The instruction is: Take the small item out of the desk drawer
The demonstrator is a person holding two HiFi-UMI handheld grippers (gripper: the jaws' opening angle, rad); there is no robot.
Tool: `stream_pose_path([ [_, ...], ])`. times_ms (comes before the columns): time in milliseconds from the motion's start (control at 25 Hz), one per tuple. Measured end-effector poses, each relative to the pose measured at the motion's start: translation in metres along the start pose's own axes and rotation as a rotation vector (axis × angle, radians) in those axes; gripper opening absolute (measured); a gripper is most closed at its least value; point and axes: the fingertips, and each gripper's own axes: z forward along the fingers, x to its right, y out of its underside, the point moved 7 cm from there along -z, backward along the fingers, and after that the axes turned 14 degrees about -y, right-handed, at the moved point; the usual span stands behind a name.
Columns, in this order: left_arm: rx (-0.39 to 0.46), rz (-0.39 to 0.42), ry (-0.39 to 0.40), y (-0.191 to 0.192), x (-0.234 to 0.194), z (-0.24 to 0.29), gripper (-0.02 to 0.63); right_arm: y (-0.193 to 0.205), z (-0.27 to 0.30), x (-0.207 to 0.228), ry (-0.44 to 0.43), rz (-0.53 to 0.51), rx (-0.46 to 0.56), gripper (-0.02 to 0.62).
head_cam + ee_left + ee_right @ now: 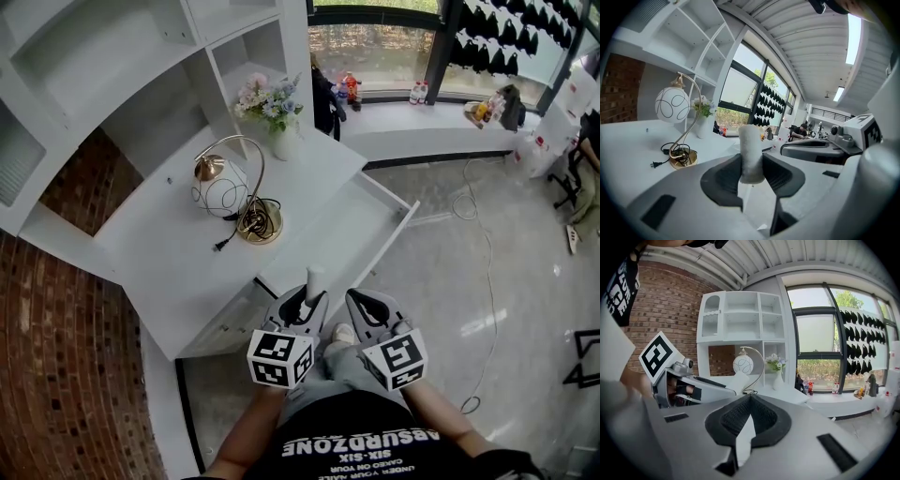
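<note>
Gripping a small white roll (751,152) between its dark ribbed pads, the left gripper (751,173) holds the task's item upright, above and in front of the open desk drawer (349,228) and clear of its front edge. The main step therefore looks done: the item is out. What seems left is setting it down somewhere, and perhaps pushing the drawer shut. The right gripper (749,401) sits just beside the left with its jaws pressed together on nothing. The roll is a short cylinder with a matte, slightly fuzzy surface, like rolled cloth or felt, so it probably gives a little under the pads. The desk (178,262) and drawer are smooth, glossy white board with square edges. On the desk stands a lamp (223,186) with a line-patterned white globe, an arched brass-coloured stem and a round base with black cord coiled on it.
</note>
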Motion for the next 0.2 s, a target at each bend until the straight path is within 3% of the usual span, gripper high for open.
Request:
stream_pose_path([
  [200, 0.005, -0.01, -0.002, 0.008, -0.001, -0.012, 0.144, 0.006, -0.003, -0.013, -0.002, -0.011, -0.006, -0.001],
])
